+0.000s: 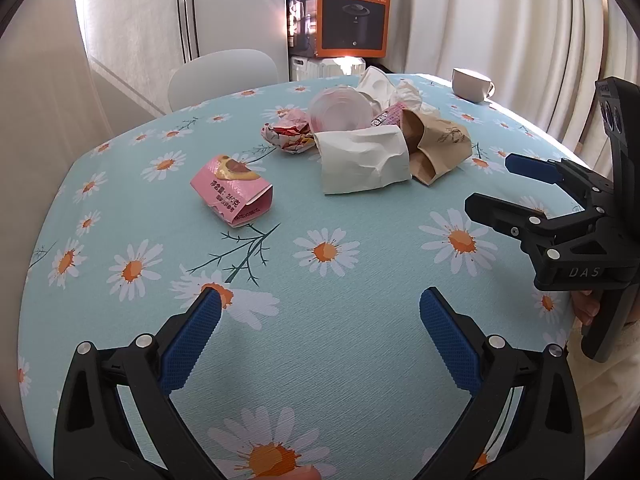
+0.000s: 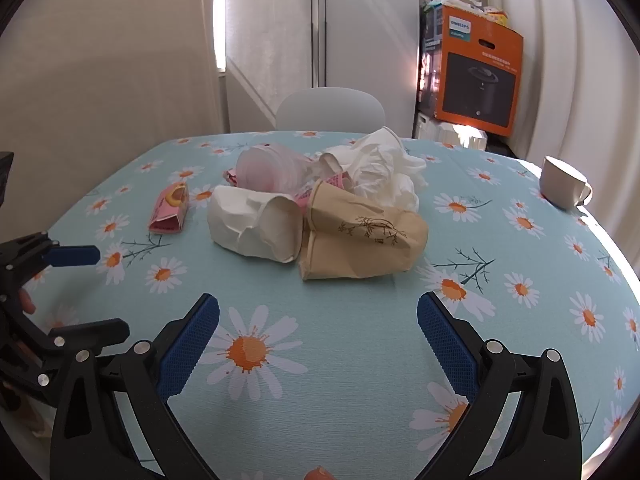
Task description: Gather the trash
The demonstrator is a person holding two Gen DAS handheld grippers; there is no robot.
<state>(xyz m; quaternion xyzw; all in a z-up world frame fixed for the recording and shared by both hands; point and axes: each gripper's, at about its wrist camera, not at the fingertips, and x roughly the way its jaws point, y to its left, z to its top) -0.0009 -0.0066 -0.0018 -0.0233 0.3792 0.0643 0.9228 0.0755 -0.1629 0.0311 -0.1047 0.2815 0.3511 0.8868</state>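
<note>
A heap of trash lies mid-table: a crushed white paper cup [image 1: 362, 160] [image 2: 256, 224], two brown paper cups [image 1: 438, 146] [image 2: 360, 240], a clear plastic lid [image 1: 340, 110] [image 2: 266, 168], crumpled white tissue [image 1: 394, 90] [image 2: 384, 172] and a crumpled red-and-white wrapper [image 1: 288, 134]. A pink snack carton [image 1: 234, 194] [image 2: 170, 208] lies apart to the left. My left gripper [image 1: 320, 312] [image 2: 88, 292] is open, low over the cloth, short of the carton. My right gripper [image 2: 318, 320] [image 1: 496, 182] is also open, near the brown cups.
The table [image 1: 360, 360] wears a light blue daisy cloth. A white mug [image 1: 472, 84] [image 2: 564, 186] stands at the far right edge. Behind the table are a white chair [image 1: 224, 76] [image 2: 330, 110] and an orange appliance box [image 1: 352, 12] [image 2: 478, 80].
</note>
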